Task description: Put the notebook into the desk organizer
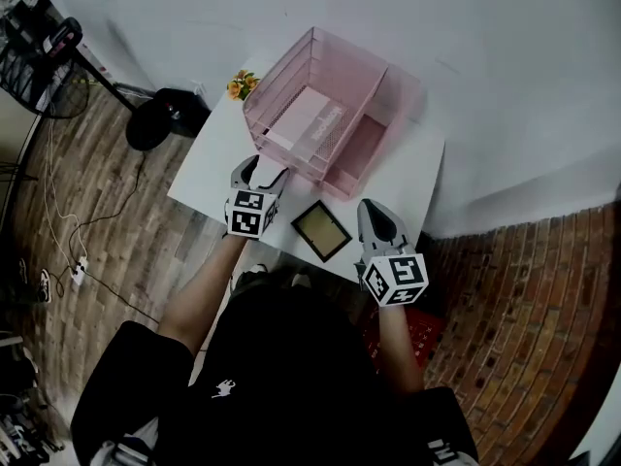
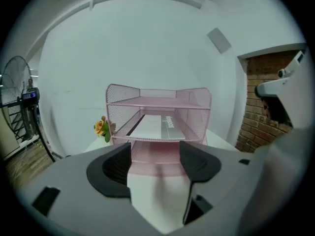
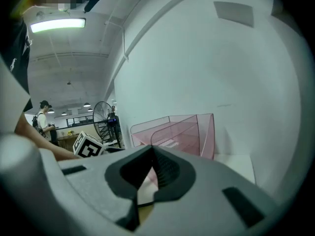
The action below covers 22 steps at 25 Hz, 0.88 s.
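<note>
Looking down in the head view, the notebook (image 1: 309, 119) already lies on the middle shelf of the pink mesh desk organizer (image 1: 281, 71), long axis front to back, and the left gripper (image 1: 259, 175) sits just before it, nearer than the right gripper (image 1: 378, 223) beside a small picture frame (image 1: 321, 229). In the left gripper view the jaws stand released and empty, the notebook straight ahead and slightly above; in the right gripper view the jaws are clenched on nothing
</note>
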Available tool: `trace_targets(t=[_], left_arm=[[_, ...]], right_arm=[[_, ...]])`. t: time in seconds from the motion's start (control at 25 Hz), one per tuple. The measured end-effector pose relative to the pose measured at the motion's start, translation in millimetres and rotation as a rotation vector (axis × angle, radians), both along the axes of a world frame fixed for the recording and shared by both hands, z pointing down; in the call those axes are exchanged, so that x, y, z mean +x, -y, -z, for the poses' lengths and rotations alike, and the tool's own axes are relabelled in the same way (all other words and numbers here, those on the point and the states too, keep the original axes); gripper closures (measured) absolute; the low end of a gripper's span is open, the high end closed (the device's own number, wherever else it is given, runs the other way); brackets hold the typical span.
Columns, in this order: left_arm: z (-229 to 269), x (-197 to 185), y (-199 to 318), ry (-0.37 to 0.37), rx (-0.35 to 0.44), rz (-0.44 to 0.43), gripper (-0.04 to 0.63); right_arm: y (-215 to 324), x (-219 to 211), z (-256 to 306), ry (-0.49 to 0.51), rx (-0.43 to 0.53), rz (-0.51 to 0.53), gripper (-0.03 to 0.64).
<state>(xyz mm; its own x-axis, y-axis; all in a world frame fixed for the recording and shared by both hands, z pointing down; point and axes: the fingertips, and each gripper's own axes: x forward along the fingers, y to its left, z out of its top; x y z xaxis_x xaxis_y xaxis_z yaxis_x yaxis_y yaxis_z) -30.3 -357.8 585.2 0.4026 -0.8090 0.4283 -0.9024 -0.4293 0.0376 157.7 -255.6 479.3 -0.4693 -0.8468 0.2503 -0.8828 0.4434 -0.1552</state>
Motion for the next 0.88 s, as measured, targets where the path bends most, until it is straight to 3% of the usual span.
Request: trace_targets(t=[0.36, 0.44, 0.52, 0.68, 0.88], left_arm=[[38, -36, -89, -0.027, 0.062, 0.128, 0.505], [47, -41, -102, -0.028, 0.077, 0.139, 0.522], [52, -44, -112, -0.032, 0.083, 0.136, 0.523], [62, -50, -130, -0.06, 0.106, 0.113, 0.591], [78, -54, -154, -0.087, 0.138, 0.027, 0.591]], right_arm=[[-14, -24, 4, 0.078, 0.025, 0.134, 0.614], [-17, -27, 5, 0.082, 0.033, 0.137, 0.614], [-24, -27, 8, 0.084, 0.041, 0.126, 0.614], [-44, -28, 19, 0.082, 0.068, 0.088, 0.614], [-74, -42, 32, 0.043, 0.092, 0.038, 0.614]])
